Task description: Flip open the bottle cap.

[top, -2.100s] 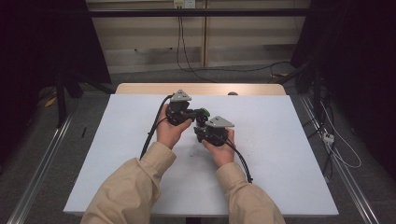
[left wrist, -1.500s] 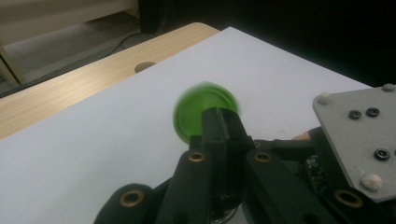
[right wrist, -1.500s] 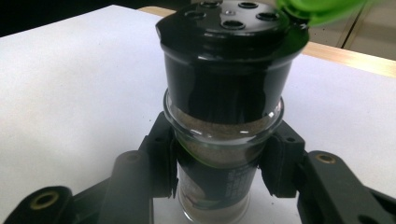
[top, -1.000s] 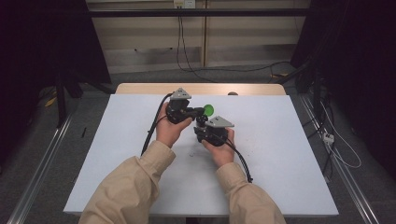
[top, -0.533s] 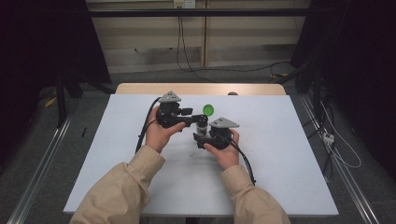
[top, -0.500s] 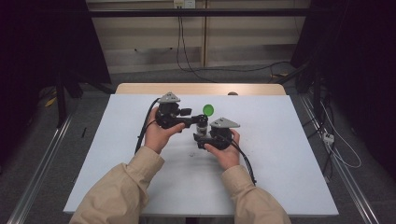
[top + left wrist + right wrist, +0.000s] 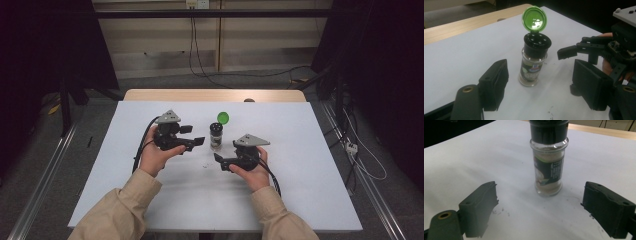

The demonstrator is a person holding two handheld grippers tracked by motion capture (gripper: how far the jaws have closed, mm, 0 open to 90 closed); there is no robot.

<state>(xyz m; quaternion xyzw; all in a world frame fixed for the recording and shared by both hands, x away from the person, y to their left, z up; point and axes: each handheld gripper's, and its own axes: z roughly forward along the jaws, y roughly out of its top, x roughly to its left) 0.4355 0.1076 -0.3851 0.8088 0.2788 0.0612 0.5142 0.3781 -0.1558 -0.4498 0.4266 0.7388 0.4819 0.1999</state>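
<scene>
Between the two grippers from above, jar (image 7: 216,136) stands upright on the white table (image 7: 310,165) — left gripper (image 7: 199,142) and right gripper (image 7: 218,159) both agape, jaws just opening. Left gripper view: green lid (image 7: 534,18) flipped up, jar dead ahead. Right gripper view: jar (image 7: 548,165) centred, untouched — dark room beyond.

White table (image 7: 310,190) in dim room, grey floor (image 7: 45,165).

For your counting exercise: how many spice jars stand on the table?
1: the spice jar stands mid-table between both grippers, its green lid flipped open.
</scene>
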